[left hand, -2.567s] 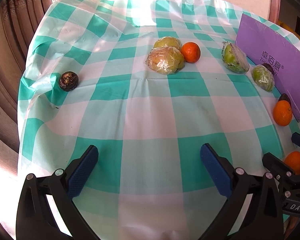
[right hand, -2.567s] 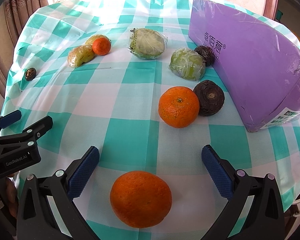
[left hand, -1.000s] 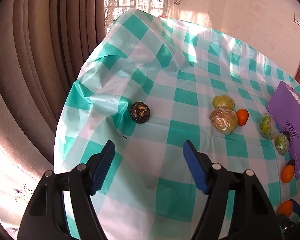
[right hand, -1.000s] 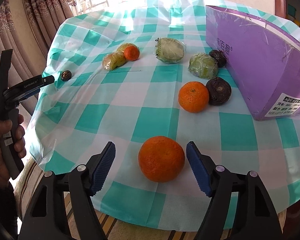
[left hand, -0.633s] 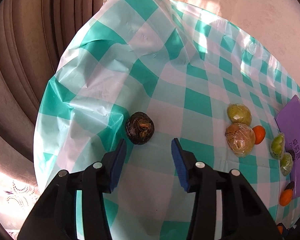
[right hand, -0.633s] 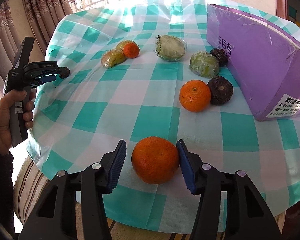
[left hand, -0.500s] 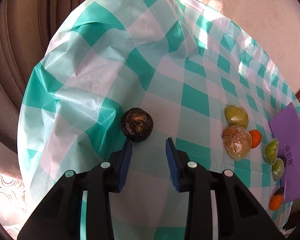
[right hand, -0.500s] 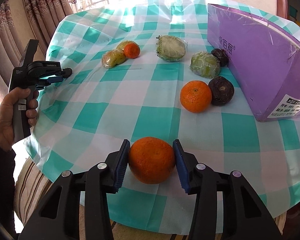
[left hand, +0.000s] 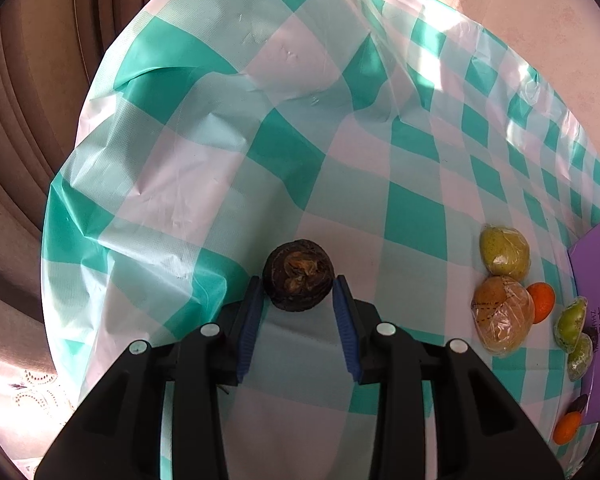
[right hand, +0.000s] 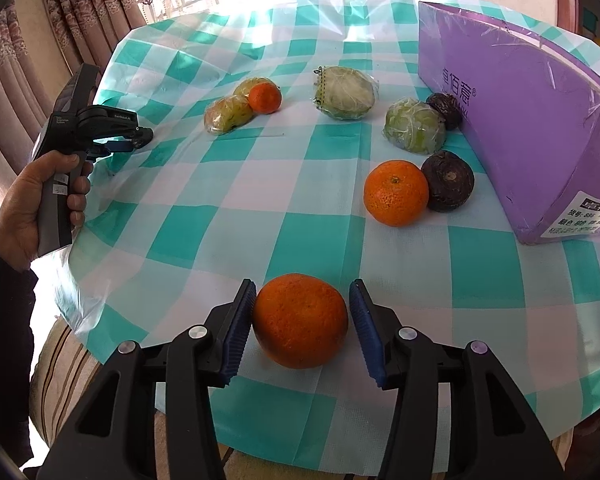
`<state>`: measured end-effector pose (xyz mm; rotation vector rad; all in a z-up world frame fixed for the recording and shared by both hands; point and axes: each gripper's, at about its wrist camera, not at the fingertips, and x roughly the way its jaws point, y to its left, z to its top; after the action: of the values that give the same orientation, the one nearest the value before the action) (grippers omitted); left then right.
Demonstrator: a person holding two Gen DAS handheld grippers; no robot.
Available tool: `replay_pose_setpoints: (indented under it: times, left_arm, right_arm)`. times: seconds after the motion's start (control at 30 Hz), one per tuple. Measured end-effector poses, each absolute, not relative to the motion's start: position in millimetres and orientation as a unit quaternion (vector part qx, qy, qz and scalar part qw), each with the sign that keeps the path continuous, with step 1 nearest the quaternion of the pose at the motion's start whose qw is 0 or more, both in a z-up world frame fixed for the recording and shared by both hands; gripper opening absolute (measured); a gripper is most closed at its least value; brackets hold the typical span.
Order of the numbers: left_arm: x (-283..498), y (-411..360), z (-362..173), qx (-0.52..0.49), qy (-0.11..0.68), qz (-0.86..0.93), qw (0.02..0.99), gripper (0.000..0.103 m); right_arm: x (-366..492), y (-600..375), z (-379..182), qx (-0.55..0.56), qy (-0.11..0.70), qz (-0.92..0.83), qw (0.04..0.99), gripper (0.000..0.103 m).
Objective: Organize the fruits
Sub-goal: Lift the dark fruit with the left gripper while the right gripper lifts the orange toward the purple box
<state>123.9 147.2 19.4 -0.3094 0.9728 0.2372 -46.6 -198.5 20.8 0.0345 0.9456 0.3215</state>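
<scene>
- Since half a second earlier, both grippers had narrowed their jaws and pushed forward, so that each fruit now sat between blue pads rather than ahead of them.
- The left gripper [left hand: 298, 294] had its jaws clamped on the dark brown fruit [left hand: 298, 280], a pad touching each flank, at the table's left edge where the checked tablecloth [left hand: 228, 184] wrinkled and dropped away.
- The right gripper [right hand: 302, 316] had its jaws nearly together on the near orange [right hand: 300, 320]; the left pad pressed the peel, while the right pad showed a thin gap, and the orange still rested on the cloth near the front edge.
- From the right wrist view, the person's left hand [right hand: 40, 204] gripped the handle of the other tool at the far left of the table.
- A second orange [right hand: 396, 193] lay mid-table touching a dark fruit [right hand: 448, 186], both just beside the purple box [right hand: 532, 120].
- Another dark fruit [right hand: 446, 109] sat against the box, touching a wrapped green fruit [right hand: 414, 131].
- A second wrapped green fruit [right hand: 344, 92] lay apart, further back.
- Two wrapped yellowish fruits [right hand: 228, 114] and a small orange [right hand: 265, 98] were clustered together, left of centre.
</scene>
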Motion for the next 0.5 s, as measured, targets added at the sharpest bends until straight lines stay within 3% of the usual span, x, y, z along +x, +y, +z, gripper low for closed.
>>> replay_pose_setpoints:
  times: [0.2,0.23,0.3,0.5]
  left_arm:
    - [136.8,142.3,17.1,-0.121,0.475,0.118,0.863,0.038]
    - [138.3,141.6,17.1,-0.118,0.476,0.119,0.864,0.037]
    - [139.4,141.2,17.7,-0.117,0.473,0.117,0.865,0.036]
    - [123.4,132.4,28.3,-0.115,0.452,0.106,0.878,0.036]
  right_arm:
    - [-52.2,-200.7,23.8,0.014,0.448,0.151,0.881,0.059]
    - [-52.3,-202.0,23.6,0.015,0.449,0.150,0.881,0.058]
    - [-51.8,-201.8,21.9,0.018,0.454,0.158,0.877,0.043]
    - [-54.3,-200.3,24.1,0.014,0.449,0.160,0.879,0.043]
